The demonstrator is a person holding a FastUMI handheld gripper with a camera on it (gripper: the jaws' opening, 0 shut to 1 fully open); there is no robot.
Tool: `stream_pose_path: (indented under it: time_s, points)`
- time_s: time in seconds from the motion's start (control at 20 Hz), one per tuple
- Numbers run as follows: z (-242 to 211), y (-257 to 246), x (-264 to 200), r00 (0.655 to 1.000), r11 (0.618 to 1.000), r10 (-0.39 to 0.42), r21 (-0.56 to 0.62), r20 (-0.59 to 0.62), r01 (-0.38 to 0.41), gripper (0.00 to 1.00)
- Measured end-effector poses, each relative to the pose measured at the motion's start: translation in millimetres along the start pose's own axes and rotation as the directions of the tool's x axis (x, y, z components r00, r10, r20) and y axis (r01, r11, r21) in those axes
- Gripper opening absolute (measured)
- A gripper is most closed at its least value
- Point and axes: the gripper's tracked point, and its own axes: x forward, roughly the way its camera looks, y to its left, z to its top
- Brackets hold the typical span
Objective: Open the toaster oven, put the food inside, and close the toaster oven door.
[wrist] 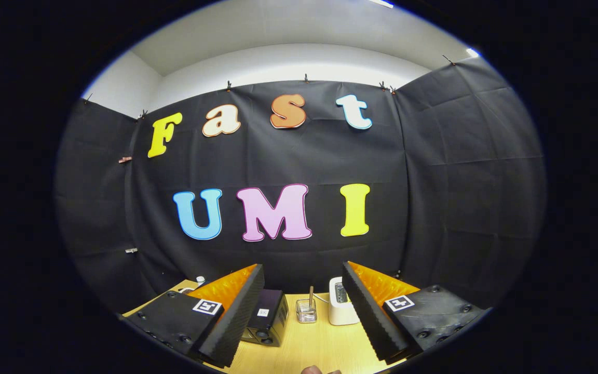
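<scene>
The toaster oven (268,317) is sitting on the desk (314,345) just ahead of the tool (304,317), partly hidden behind one finger, its knobbed front turned obliquely toward the camera. The tool is hovering level above the desk, fingers spread wide, gripping nothing. A small clear holder (306,310) and a white toaster (339,306) are standing beyond the fingers.

Nothing here can be read. Each finger (206,306) carries a square black-and-white marker tag bearing a pattern, not words, and the dark toaster oven (268,318) has a small white sticker too tiny to read.
</scene>
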Motion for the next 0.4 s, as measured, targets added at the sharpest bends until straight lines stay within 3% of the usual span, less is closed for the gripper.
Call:
stream_pose_path:
  time_s: [0.4]
  points:
    - [1,17,-1,1.0,1.0,0.03,-0.008,0.0,-0.03,0.98]
